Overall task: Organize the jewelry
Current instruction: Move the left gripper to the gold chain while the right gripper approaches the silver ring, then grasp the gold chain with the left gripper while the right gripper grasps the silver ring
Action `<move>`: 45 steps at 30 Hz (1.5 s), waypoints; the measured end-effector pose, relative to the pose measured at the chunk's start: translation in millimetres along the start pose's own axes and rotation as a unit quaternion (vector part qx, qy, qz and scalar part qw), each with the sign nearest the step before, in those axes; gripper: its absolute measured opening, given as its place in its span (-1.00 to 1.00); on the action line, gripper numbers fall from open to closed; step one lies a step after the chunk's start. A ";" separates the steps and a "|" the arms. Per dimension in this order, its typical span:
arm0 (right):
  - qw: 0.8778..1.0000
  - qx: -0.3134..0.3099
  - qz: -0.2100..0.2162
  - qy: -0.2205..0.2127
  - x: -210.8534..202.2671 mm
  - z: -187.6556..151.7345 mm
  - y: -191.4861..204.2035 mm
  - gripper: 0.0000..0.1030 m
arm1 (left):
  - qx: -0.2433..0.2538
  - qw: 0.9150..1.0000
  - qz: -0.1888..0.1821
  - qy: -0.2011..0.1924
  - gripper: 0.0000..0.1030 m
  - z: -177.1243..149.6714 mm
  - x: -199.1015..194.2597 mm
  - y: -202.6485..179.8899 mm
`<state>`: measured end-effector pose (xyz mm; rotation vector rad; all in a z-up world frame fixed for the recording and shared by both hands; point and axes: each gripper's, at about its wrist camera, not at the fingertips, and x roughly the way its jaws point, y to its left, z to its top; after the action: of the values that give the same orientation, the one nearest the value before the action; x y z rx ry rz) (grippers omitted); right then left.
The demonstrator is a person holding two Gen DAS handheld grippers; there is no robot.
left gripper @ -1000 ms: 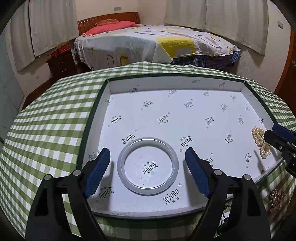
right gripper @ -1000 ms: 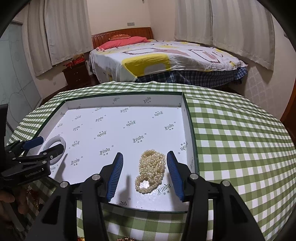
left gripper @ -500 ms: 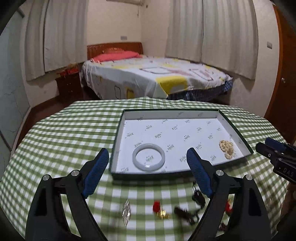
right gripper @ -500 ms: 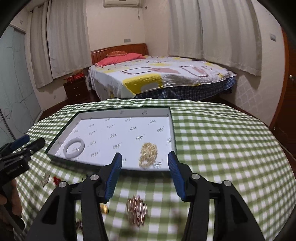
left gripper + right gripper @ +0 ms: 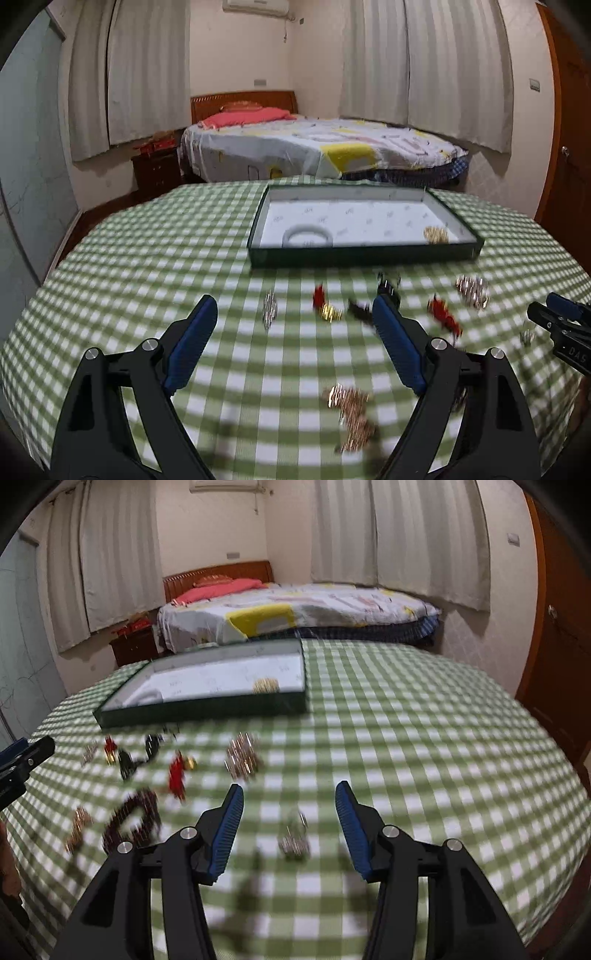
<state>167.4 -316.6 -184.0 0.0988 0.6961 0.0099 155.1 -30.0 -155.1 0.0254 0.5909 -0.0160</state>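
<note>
A dark green tray [image 5: 362, 255] with a white lining holds a pale bangle [image 5: 307, 235] and a pearl strand [image 5: 436, 234]; the tray also shows in the right wrist view [image 5: 207, 710]. Several loose jewelry pieces lie on the green checked cloth in front of the tray: a silver piece [image 5: 269, 309], red pieces [image 5: 445, 318], a gold chain [image 5: 351, 410], a dark bead bracelet [image 5: 131, 819], a small silver piece [image 5: 295, 836]. My left gripper [image 5: 293, 341] is open and empty above the cloth. My right gripper [image 5: 290, 821] is open and empty over the small silver piece.
The round table [image 5: 424, 738] has a green checked cloth and curves away at its edges. A bed [image 5: 317, 147] and a dark nightstand [image 5: 155, 170] stand behind it. A wooden door [image 5: 569, 155] is at the right.
Both grippers have pulled back from the tray toward the near side of the table. The bangle and pearls stay in the tray. The loose jewelry has come into view.
</note>
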 end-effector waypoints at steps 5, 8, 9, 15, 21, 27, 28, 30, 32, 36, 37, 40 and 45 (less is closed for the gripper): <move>1.000 0.014 -0.002 0.017 7.6 -14.1 -9.9 0.00 | -0.016 1.000 0.004 0.023 0.63 -19.8 -3.0 8.1; 1.000 0.017 0.000 0.022 9.1 -19.0 -9.6 0.00 | -0.024 0.999 0.006 0.031 0.63 -24.3 -2.3 11.9; 1.000 0.015 0.001 0.023 9.9 -19.7 -8.7 0.00 | -0.025 0.999 0.006 0.033 0.63 -26.2 -2.5 11.9; 0.999 0.010 0.012 0.032 13.7 -23.5 -1.9 -0.21 | -0.019 0.999 0.004 0.038 0.63 -33.1 -5.8 9.5; 0.999 0.011 0.013 0.032 12.8 -25.5 -1.6 -0.57 | -0.009 0.999 -0.004 0.043 0.63 -39.8 -9.9 -0.5; 0.999 0.010 0.020 0.033 10.0 -27.8 0.3 -0.58 | -0.004 0.999 -0.011 0.046 0.63 -43.8 -14.3 -7.3; 0.999 0.010 0.023 0.032 8.7 -28.0 0.3 -0.58 | -0.002 0.999 -0.013 0.049 0.63 -45.3 -14.1 -9.3; 0.999 0.009 0.027 0.031 7.2 -27.8 1.4 -0.58 | 0.003 0.998 -0.016 0.055 0.63 -48.1 -12.4 -12.1; 0.999 0.007 0.030 0.028 5.1 -28.3 2.3 -0.58 | 0.002 0.998 -0.016 0.062 0.61 -49.0 -9.4 -12.6; 0.999 0.008 0.033 0.027 3.3 -28.3 3.2 -0.58 | -0.004 0.996 -0.025 0.089 0.45 -52.6 1.5 -13.4; 0.999 0.009 0.033 0.027 3.2 -28.4 3.3 -0.58 | -0.004 0.995 -0.028 0.096 0.42 -53.9 4.3 -14.1; 0.999 0.008 0.035 0.027 2.8 -28.7 3.5 -0.58 | 0.004 0.993 -0.034 0.115 0.40 -57.4 12.0 -17.8; 0.999 0.006 0.038 0.026 1.5 -28.6 4.3 -0.58 | 0.015 0.993 -0.043 0.109 0.16 -58.4 11.0 -21.1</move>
<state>150.3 -309.8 -206.3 0.1368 0.7441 0.0809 131.2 -49.4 -210.1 0.0322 0.8099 -0.1065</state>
